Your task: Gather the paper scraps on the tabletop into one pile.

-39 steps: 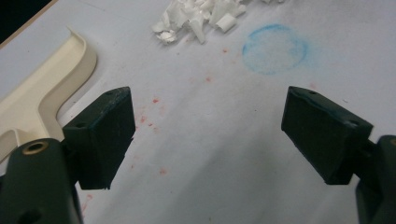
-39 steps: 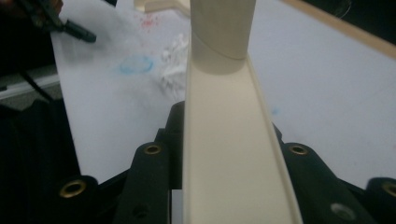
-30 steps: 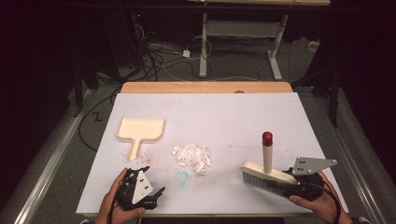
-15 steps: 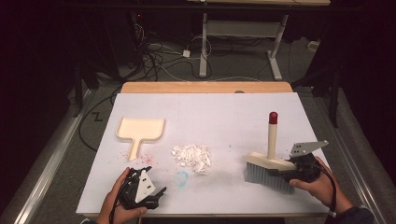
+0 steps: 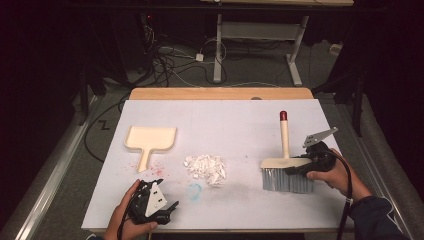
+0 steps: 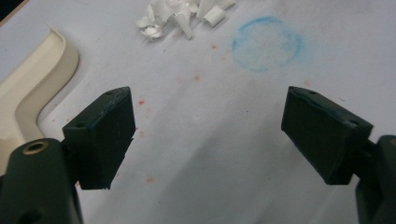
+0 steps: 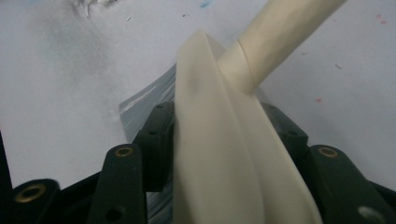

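A cream brush (image 5: 286,162) with grey bristles and a red-tipped handle stands on its bristles at the right of the white table (image 5: 225,120). My right gripper (image 5: 296,169) flanks its head (image 7: 219,158). Its jaws have just been opening and stand slack on either side of the head, which is still between them. A cream dustpan (image 5: 152,137) lies at the left, and its rim (image 6: 28,98) is in the left gripper view. A pile of white paper scraps (image 5: 205,167) sits mid-table. My left gripper (image 5: 169,206) rests near the front edge, open, with nothing between its pads (image 6: 105,135).
A faint blue ring (image 5: 194,190) is drawn on the table just in front of the scraps (image 6: 182,14), and small red specks (image 6: 149,140) dot the surface near the dustpan. A wooden strip (image 5: 220,93) borders the far edge. Cables and desk legs lie on the floor beyond.
The right hand has carried the brush away from the front edge and set it down. The jaws now stand wider around its head. The left hand has not moved.
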Available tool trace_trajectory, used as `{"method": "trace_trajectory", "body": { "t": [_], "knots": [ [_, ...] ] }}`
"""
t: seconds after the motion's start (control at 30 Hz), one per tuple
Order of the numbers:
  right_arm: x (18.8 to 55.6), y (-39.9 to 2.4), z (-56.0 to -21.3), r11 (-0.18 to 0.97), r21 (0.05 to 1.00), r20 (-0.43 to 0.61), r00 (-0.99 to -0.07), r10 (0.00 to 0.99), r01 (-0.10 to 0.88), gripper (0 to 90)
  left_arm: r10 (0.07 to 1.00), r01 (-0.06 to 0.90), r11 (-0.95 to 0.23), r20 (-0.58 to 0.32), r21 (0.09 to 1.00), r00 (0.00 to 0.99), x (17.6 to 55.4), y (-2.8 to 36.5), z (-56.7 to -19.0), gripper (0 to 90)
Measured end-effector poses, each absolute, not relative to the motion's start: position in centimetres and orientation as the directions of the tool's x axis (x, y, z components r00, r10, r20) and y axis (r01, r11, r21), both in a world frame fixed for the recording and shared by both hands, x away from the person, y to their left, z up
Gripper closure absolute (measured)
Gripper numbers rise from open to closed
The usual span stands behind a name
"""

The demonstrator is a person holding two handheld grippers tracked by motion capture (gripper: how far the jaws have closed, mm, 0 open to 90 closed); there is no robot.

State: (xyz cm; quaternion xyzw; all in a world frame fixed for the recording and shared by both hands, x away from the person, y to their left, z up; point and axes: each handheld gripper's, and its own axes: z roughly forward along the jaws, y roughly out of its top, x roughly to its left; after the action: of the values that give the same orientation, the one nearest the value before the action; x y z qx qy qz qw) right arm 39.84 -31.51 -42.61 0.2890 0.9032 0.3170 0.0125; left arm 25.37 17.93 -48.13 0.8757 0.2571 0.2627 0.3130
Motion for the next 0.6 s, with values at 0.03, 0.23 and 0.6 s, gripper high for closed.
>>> {"method": "trace_trajectory", "body": {
  "t": [0.03, 0.23, 0.6],
  "knots": [
    [40.1, -31.6, -42.5, 0.633, 0.581, 0.159, -0.835, 0.527, 0.511, 49.8, 0.613, 0.286, -0.674, 0.299, 0.682, 0.731, 25.4, 17.9, -48.2, 16.5],
    [41.4, -31.8, -42.3, 0.637, 0.545, 0.152, -0.812, 0.564, 0.545, 44.9, 0.603, 0.285, -0.683, 0.299, 0.672, 0.740, 25.5, 17.7, -48.3, 16.4],
    [42.1, -31.8, -42.8, 0.613, 0.554, -0.028, -0.723, 0.690, 0.563, 59.4, 0.594, 0.280, -0.693, 0.306, 0.664, 0.744, 25.4, 17.6, -48.3, 16.5]
  ]
}}
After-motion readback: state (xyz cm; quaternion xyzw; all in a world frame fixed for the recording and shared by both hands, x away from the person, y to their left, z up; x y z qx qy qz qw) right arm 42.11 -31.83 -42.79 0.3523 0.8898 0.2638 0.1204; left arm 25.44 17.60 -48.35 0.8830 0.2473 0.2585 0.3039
